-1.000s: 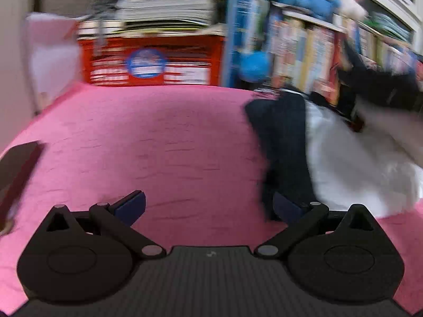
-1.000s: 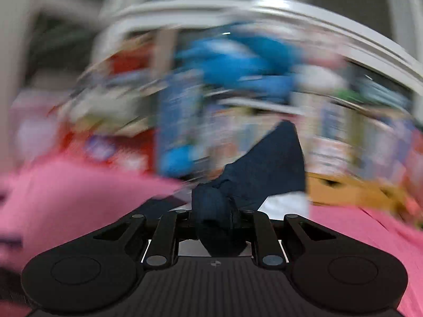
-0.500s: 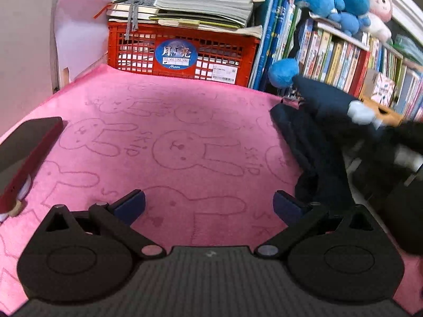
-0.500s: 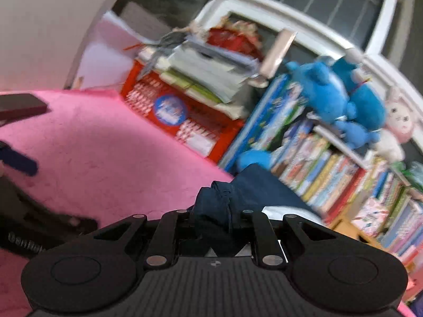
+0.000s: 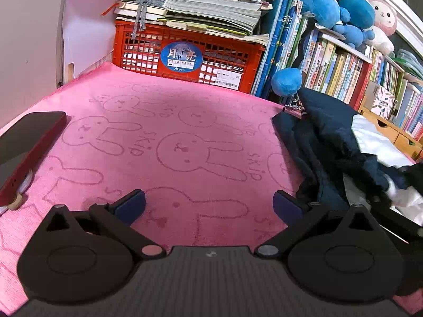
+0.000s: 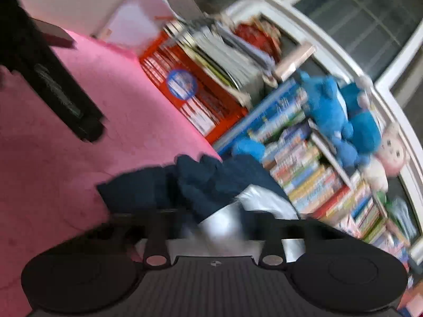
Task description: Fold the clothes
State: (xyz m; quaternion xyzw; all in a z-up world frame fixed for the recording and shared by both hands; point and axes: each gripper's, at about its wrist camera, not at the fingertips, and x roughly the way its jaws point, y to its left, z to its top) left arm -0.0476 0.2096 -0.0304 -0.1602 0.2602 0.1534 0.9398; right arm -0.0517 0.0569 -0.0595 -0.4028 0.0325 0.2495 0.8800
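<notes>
A navy and white garment lies bunched on the right side of the pink rabbit-print towel. My left gripper is open just above the towel, with nothing between its blue pads, and the garment's edge lies beside its right finger. The right wrist view is blurred and tilted. There my right gripper is shut on a bunch of the navy garment, with white cloth showing behind it. The left gripper's black body is at upper left.
A red crate topped with stacked books stands at the towel's far edge. A bookshelf with blue plush toys is at the back right. A dark phone in a red case lies at the left edge.
My right gripper has rolled and come down toward the towel, still holding the navy cloth. The garment has shifted and settled on the right. My left gripper stayed open and edged slightly.
</notes>
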